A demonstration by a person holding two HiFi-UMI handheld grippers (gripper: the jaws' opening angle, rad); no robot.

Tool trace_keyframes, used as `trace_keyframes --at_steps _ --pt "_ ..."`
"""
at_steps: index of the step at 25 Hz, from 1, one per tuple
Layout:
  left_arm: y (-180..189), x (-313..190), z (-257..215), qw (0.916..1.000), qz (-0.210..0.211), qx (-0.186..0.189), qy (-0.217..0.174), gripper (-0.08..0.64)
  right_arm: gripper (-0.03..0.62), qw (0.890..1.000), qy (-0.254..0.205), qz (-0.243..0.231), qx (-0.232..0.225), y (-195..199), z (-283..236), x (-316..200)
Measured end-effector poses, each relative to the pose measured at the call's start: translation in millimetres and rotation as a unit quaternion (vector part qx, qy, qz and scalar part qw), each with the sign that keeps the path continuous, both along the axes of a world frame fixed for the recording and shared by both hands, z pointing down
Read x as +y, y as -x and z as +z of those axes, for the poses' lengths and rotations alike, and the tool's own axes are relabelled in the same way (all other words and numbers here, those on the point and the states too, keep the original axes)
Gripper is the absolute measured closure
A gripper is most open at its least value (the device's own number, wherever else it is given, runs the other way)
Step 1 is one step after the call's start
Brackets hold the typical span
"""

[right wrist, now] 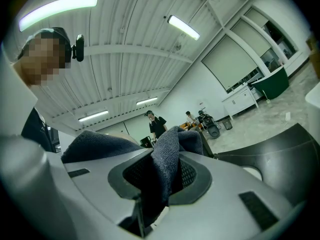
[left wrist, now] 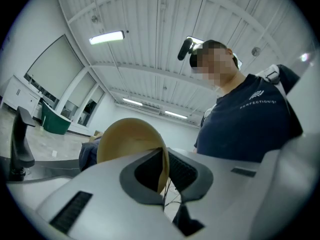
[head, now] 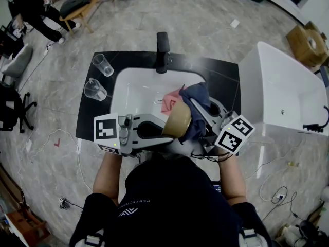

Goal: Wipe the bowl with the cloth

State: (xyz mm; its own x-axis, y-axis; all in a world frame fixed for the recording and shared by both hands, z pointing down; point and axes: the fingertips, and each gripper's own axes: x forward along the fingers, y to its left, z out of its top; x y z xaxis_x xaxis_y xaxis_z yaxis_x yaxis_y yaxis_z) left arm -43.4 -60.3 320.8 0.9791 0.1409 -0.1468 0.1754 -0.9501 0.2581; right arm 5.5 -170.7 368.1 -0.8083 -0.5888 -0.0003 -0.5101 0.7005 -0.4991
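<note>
Left tool pinches bowl rim; right tool clamps cloth, touching bowl, over sink front edge.

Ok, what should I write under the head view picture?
Left tongs hold a tan bowl, right tongs a blue cloth, above the white sink.

Bright ceiling strip lights, dark fisheye-warped corners.
</note>
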Motion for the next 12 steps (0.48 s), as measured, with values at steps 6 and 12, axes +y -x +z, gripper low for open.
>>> trace_keyframes --at_steps 6,12 --pt "4.4 -11.3 -14.1 0.9987 -0.018 0.047 0.008 0.545 0.497 1.0 0.005 -0.011 -0.003 6.2 3.8 3.6" --pt "7.6 -24.3 -19.4 0.9961 -0.061 0.063 0.003 0.545 0.499 1.0 0.014 -0.019 -0.014 10.0 4.7 6.6"
